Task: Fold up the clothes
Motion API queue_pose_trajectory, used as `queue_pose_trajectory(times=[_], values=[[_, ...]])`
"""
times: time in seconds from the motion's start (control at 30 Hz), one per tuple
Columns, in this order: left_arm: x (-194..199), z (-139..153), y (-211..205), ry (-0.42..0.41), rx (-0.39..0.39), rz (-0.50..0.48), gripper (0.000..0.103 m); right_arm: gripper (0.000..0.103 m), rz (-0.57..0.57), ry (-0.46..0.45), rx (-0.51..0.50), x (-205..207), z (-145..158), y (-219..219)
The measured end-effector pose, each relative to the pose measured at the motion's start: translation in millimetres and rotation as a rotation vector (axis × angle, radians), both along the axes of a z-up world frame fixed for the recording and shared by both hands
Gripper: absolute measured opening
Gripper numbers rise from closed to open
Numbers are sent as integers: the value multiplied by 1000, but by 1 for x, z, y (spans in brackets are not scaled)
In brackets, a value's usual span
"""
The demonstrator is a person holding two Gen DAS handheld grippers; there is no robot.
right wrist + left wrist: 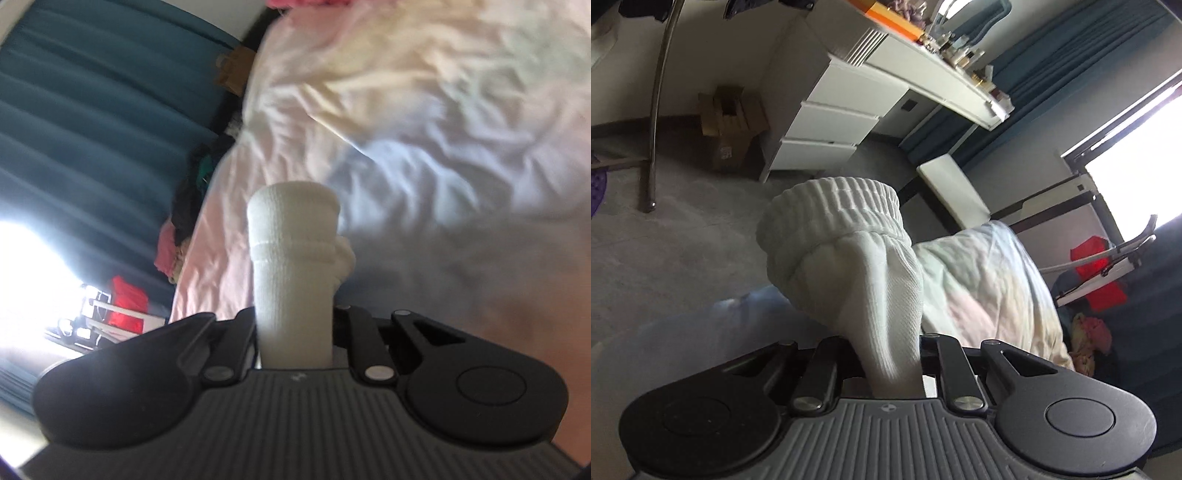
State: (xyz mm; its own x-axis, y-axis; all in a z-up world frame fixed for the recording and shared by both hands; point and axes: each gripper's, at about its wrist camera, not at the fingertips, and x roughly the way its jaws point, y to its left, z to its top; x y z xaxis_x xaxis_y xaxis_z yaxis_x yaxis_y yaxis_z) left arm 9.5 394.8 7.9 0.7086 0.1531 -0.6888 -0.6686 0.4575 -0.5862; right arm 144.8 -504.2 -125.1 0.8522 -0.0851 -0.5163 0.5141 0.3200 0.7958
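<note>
Both tongs are clamped on white ribbed sock fabric, held up off the bed. The left gripper (892, 365) pinches a white sock (849, 266) low in the centre of its frame; the sock's long axis runs up from the jaws and leans toward the upper left, ending in a ribbed cuff turned back on itself. The right gripper (295, 343) grips sock fabric (293, 266) at lower centre, the piece standing nearly straight up the frame to a rounded end. Whether the two hold one sock or a pair I cannot tell. This looks like the pairing or cuff-rolling step. The next move probably calls for laying it on the rumpled bedsheet (424, 129) while keeping the cuff from unrolling.
</note>
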Motion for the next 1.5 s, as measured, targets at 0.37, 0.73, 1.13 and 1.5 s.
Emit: queue_pose_trajectory(times=[0.37, 0.73, 1.13, 1.5], values=[[-21, -28, -17, 22, 107, -113, 39, 16, -10, 30, 149, -16, -56, -10], [-59, 15, -101, 43, 550, -226, 85, 53, 90, -28, 143, -16, -57, -8], [14, 24, -273, -110, 618, -519, 90, 65, 88, -97, 152, -16, -63, -12], [67, -93, -384, -64, 686, -700, 90, 66, 127, -135, 131, -17, -58, -14]])
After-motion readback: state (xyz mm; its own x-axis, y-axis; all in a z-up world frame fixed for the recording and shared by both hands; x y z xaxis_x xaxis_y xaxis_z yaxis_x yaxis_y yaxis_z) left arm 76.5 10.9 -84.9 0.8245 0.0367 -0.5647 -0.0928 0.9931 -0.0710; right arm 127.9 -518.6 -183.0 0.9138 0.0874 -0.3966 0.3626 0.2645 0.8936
